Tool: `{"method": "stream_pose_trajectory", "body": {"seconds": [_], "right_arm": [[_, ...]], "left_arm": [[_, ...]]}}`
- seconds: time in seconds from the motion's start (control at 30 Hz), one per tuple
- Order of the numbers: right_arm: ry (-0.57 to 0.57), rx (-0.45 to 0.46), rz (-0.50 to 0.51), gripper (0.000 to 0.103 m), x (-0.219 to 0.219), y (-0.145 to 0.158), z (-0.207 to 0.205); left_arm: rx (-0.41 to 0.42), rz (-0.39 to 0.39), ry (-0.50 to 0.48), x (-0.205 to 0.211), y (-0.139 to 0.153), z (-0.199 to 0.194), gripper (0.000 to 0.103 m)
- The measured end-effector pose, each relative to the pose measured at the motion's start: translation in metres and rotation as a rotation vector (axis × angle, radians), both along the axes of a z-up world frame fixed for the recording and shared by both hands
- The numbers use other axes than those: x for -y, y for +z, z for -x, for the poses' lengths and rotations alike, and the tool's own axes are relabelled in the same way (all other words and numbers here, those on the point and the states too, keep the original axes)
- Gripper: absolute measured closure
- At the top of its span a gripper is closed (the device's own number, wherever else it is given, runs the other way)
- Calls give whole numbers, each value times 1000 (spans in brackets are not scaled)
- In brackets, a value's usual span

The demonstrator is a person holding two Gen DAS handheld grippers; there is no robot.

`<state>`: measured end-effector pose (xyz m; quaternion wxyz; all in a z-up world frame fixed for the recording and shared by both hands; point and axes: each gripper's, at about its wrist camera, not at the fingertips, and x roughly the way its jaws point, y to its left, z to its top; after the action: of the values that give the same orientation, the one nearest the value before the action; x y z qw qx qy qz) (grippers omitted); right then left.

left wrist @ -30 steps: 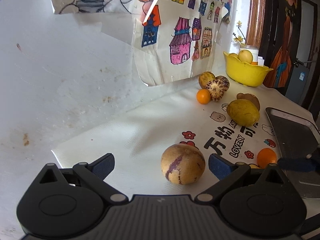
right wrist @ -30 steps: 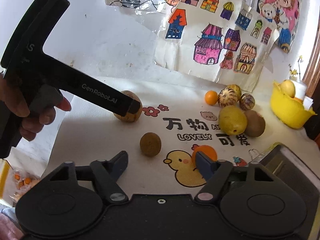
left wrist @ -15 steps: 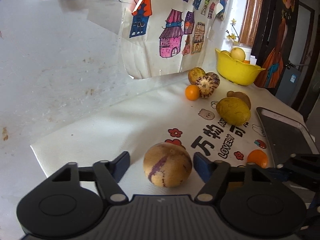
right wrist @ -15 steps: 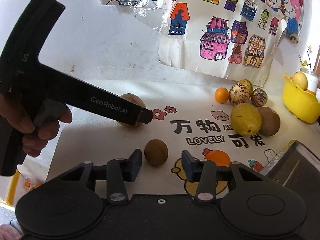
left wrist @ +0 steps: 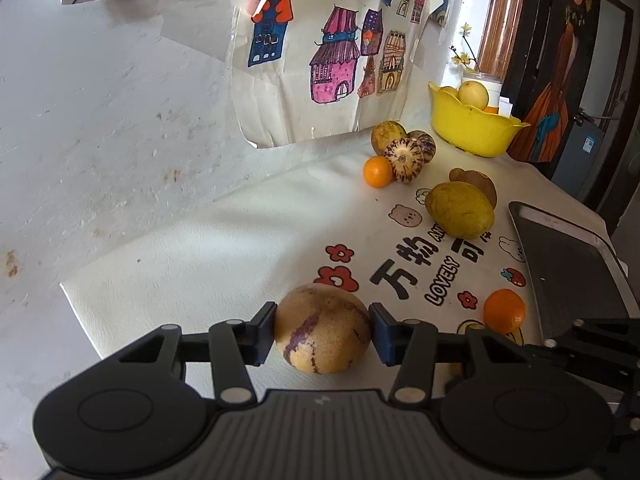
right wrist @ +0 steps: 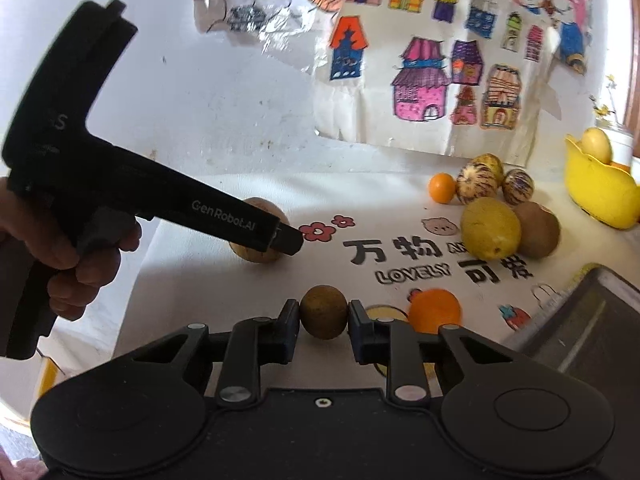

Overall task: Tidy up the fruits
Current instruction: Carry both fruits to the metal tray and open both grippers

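Two hand-held grippers close on fruit at the near end of a white printed cloth [left wrist: 224, 248] covering the surface. The left gripper [left wrist: 322, 332] has its jaws pressed against both sides of a tan, purple-streaked melon [left wrist: 322, 334] resting on the cloth, close to the cloth's left edge. The right gripper [right wrist: 324, 314] has its jaws shut against a small brown round fruit [right wrist: 323, 311], also on the cloth, with an orange [right wrist: 434, 309] just beside it to the right. A dark metal tray [left wrist: 568, 264] lies at the cloth's right edge. Bare cloth stretches between the gripped fruit and a far cluster: a small orange [left wrist: 377, 172], striped melons [left wrist: 404, 159], a yellow-green fruit [left wrist: 459, 209] and a brown one [left wrist: 478, 182]. A yellow bowl [left wrist: 472, 130] holding fruit stands beyond, near the wall. Children's house drawings [left wrist: 336, 72] hang on the scuffed white wall [left wrist: 100, 120].
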<state>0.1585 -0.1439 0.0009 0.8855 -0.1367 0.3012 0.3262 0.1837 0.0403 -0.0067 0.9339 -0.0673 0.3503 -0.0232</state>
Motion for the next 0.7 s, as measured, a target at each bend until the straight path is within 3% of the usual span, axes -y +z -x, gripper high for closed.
{"method": "stream_pose_trajectory", "body": {"seconds": [0.3,0.7], "right_arm": [[-180,83,-80,75,91,31,31],[-432,174,-138,75,208,41,14]], "left_arm": [[46,-26,-75,54,24,2,50],[71,77,-195,166,34,-45,50]]}}
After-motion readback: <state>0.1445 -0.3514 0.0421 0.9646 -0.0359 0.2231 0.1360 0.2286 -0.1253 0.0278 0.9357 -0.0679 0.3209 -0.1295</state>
